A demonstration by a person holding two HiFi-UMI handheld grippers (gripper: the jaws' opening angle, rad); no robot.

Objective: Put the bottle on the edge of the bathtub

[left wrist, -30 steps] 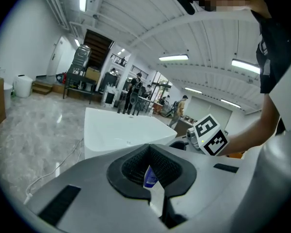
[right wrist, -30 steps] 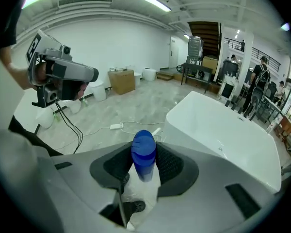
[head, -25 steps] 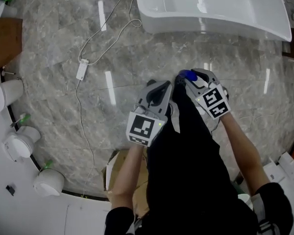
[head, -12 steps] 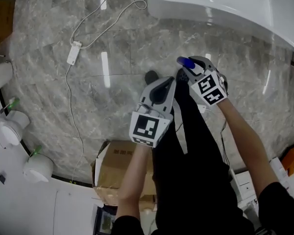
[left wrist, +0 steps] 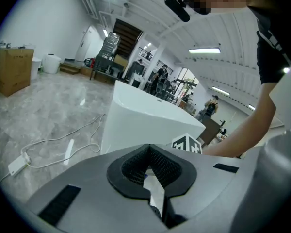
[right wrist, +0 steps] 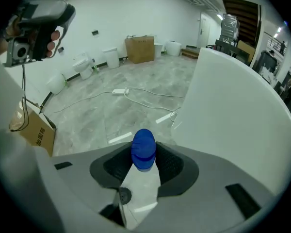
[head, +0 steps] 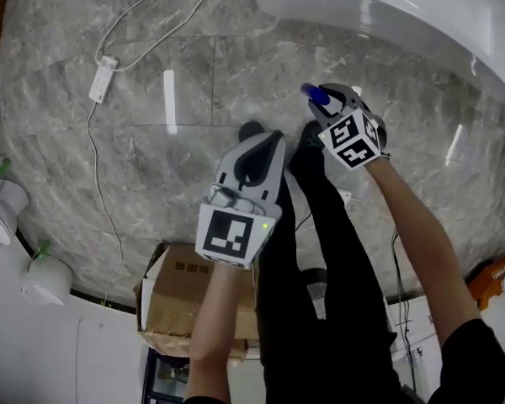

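Right hand-held gripper [right wrist: 144, 155] clamps a white plastic bottle with a blue cap [right wrist: 141, 188] near its neck, over the grey marble floor [head: 151, 158] and short of the glossy white bathtub [head: 379, 11]. The tub's rim looks curved and slick, so a hasty release could tip the bottle off. The right forearm stretches toward the tub. The left hand-held gripper [head: 251, 141], pressed together on nothing, hangs alongside.

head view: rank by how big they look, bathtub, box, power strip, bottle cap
1. bathtub
2. box
3. power strip and bottle cap look about alike; the cap is nearer the camera, so unranked
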